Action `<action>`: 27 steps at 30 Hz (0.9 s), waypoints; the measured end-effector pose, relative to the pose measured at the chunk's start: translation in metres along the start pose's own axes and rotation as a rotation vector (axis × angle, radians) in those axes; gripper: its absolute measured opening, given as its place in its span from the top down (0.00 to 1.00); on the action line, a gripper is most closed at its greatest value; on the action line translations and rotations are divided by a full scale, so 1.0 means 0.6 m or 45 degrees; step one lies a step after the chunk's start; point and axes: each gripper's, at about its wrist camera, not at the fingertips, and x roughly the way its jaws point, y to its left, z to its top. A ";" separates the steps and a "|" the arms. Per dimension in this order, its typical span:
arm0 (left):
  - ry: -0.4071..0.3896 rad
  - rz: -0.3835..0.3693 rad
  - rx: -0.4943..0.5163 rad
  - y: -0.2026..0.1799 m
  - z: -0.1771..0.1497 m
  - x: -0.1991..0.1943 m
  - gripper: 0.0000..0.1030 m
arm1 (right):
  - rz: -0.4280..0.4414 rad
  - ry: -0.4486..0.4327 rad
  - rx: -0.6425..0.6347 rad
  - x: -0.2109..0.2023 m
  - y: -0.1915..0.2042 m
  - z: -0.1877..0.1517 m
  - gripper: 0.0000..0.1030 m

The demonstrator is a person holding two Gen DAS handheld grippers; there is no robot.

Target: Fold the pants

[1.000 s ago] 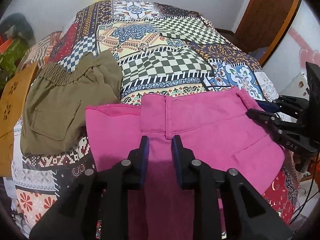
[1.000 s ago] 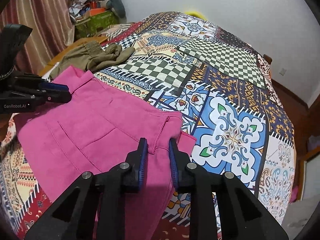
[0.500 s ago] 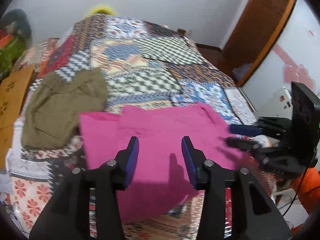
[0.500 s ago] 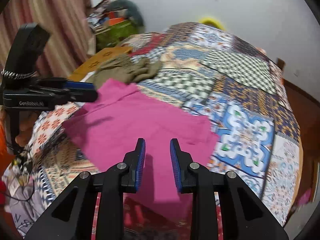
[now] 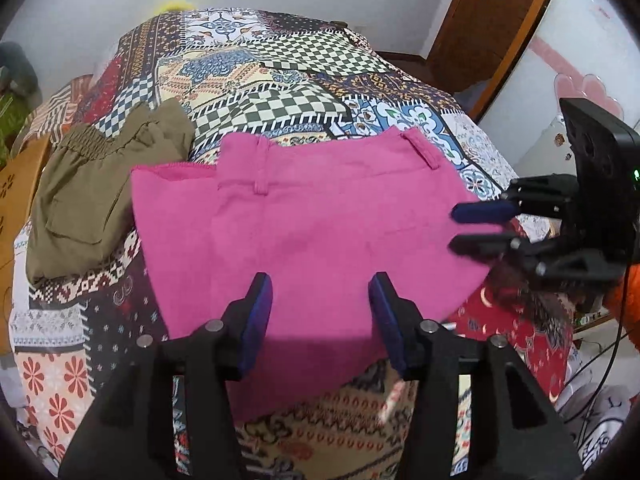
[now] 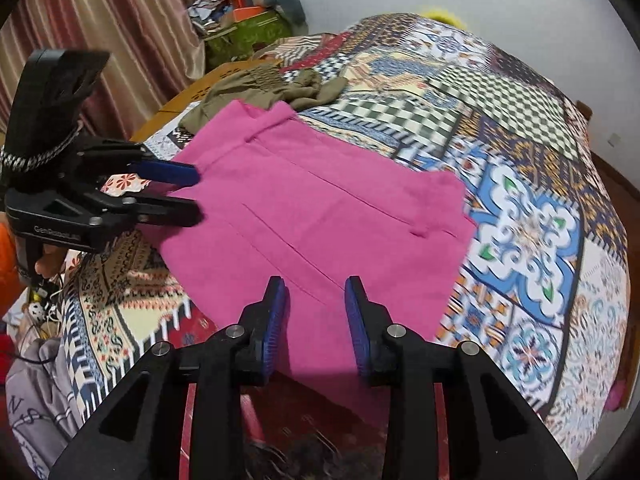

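Observation:
The pink pants lie folded flat on the patchwork bedspread, waistband toward the far side, near edge draped over the bed's front. They also show in the right wrist view. My left gripper is open and empty, hovering above the near edge of the pants; it also shows at the left of the right wrist view. My right gripper is open and empty above the pants' near right part; it also shows at the right of the left wrist view.
Olive-green pants lie folded to the left of the pink ones, also in the right wrist view. A wooden board is at the bed's left edge. A brown door stands far right. Cluttered bags sit beside curtains.
Both grippers let go of the pink pants, opened, and pulled back and up. The pants now rest flat on the bed.

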 end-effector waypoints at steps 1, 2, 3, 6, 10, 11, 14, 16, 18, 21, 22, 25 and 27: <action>-0.003 0.014 -0.004 0.002 -0.004 -0.004 0.36 | 0.001 0.001 0.005 -0.003 -0.003 -0.003 0.73; -0.010 0.038 -0.010 0.005 -0.009 -0.008 0.32 | 0.004 0.000 0.009 -0.006 -0.005 -0.006 0.73; -0.018 0.052 -0.016 0.010 -0.014 -0.013 0.28 | -0.019 -0.002 0.008 -0.011 -0.005 -0.010 0.73; -0.004 0.125 -0.060 0.038 -0.032 -0.024 0.28 | -0.055 -0.007 0.007 -0.019 -0.010 -0.018 0.64; 0.042 0.119 -0.205 0.100 -0.069 -0.026 0.28 | -0.049 -0.012 0.077 -0.029 -0.029 -0.028 0.62; 0.043 0.121 -0.230 0.108 -0.074 -0.029 0.28 | -0.050 -0.014 0.094 -0.031 -0.033 -0.029 0.62; 0.023 0.140 -0.246 0.121 -0.081 -0.041 0.28 | -0.084 -0.010 0.109 -0.036 -0.038 -0.033 0.62; 0.022 0.174 -0.234 0.119 -0.085 -0.046 0.28 | -0.100 -0.002 0.116 -0.043 -0.042 -0.039 0.62; 0.023 0.242 -0.207 0.119 -0.088 -0.054 0.28 | -0.140 0.010 0.118 -0.050 -0.047 -0.043 0.62; -0.002 0.257 -0.243 0.127 -0.087 -0.069 0.29 | -0.189 0.021 0.133 -0.062 -0.057 -0.049 0.62; -0.026 0.229 -0.271 0.132 -0.083 -0.076 0.29 | -0.180 0.015 0.151 -0.067 -0.061 -0.049 0.62; -0.078 0.164 -0.326 0.133 -0.065 -0.090 0.29 | -0.172 -0.023 0.187 -0.078 -0.070 -0.037 0.62; -0.102 0.131 -0.335 0.128 -0.049 -0.090 0.29 | -0.186 -0.052 0.181 -0.079 -0.070 -0.024 0.62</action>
